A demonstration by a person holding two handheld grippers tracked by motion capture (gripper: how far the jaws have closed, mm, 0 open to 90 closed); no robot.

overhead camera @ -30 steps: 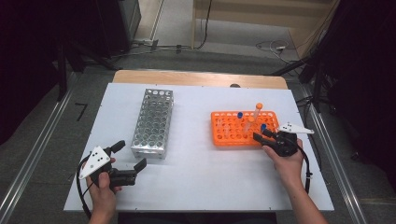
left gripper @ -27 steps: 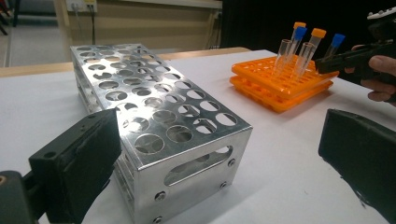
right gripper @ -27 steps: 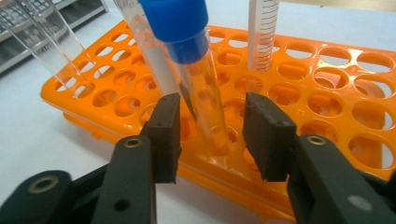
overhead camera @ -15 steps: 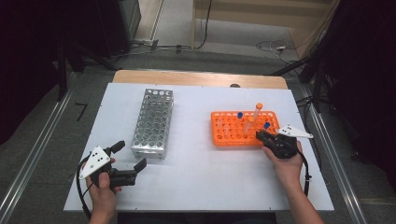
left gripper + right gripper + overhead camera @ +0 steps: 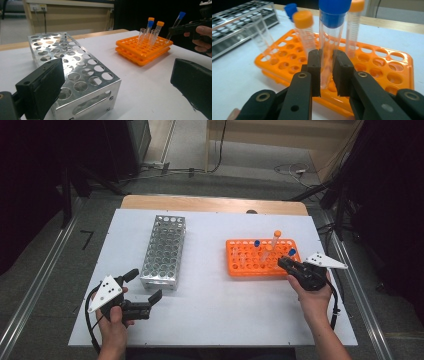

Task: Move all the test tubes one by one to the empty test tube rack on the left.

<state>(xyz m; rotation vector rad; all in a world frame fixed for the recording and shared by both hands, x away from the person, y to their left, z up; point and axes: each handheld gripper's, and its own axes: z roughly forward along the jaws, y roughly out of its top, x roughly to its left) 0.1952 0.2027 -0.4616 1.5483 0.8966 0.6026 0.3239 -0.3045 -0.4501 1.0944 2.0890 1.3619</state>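
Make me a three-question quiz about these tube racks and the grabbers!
1. In the high view, where is the silver rack?
A) left of the orange rack
B) on top of it
C) on the floor

2. What colour is the cap on the tube in the right gripper?
A) orange
B) blue
C) green

3. How are the left gripper's jaws?
A) shut on a tube
B) open, nothing between them
C) shut on a rack

Answers:
1 A, the racks stand apart, the silver one to the left.
2 B, a blue cap sits above the jaws.
3 B, a wide gap shows between the jaws.

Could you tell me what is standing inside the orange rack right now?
The orange rack holds capped and uncapped tubes; the right gripper clamps a blue-capped tube, its bottom end hidden behind the pads.
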